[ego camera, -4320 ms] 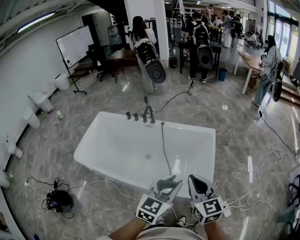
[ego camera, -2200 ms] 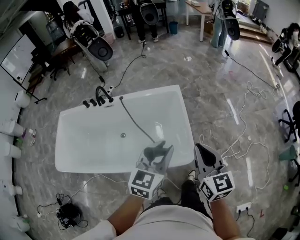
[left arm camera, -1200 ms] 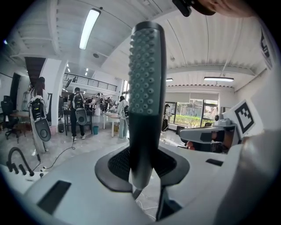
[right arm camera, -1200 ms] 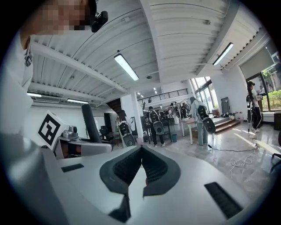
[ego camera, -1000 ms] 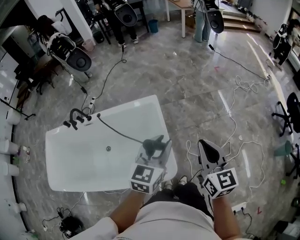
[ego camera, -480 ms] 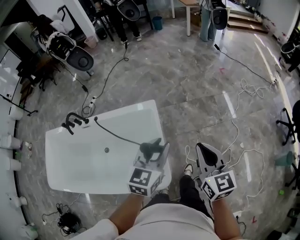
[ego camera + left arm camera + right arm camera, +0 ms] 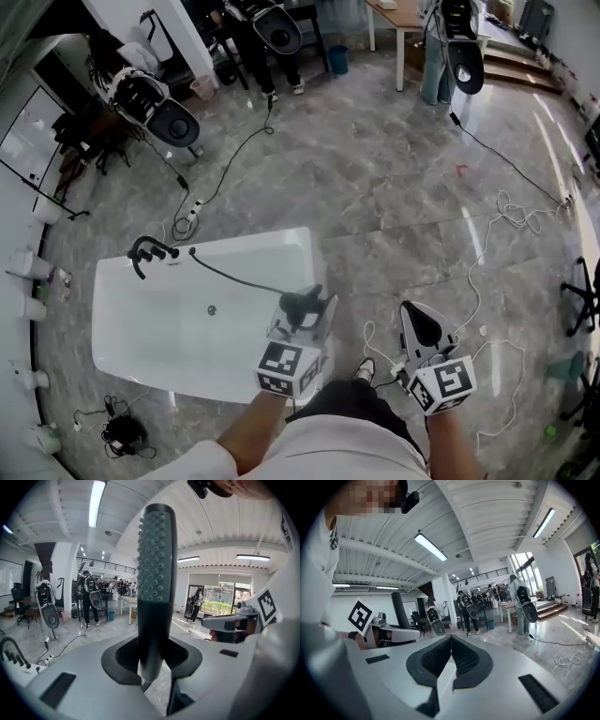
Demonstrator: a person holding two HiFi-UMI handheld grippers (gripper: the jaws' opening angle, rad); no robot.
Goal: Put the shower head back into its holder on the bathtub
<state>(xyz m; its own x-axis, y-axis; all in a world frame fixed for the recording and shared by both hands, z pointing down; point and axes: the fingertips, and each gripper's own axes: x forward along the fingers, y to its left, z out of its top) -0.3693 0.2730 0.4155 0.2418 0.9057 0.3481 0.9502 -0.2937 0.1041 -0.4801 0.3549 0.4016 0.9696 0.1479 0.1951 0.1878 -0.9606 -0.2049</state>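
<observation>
Jaws of the left gripper [image 7: 302,314] are clamped on the shower head [image 7: 156,573], held over the near right corner of the bathtub [image 7: 150,328]; the right gripper [image 7: 419,326] is closed on nothing. Maintain clamp, carry along the hose [image 7: 234,273] toward the faucet [image 7: 145,253], where the holder likely sits, and avoid kinks. Long axis stands upright across the jaws, spray end up, hose end down

Glossy white bathtub [image 7: 159,328] on a polished grey marble-look floor [image 7: 394,187] that mirrors the lights. The shower head [image 7: 157,573] looks like matt dark plastic, studded with small nubs. The left gripper [image 7: 150,654] and right gripper [image 7: 451,644] have smooth matt grey shells and black ribbed pads [image 7: 436,660].
</observation>
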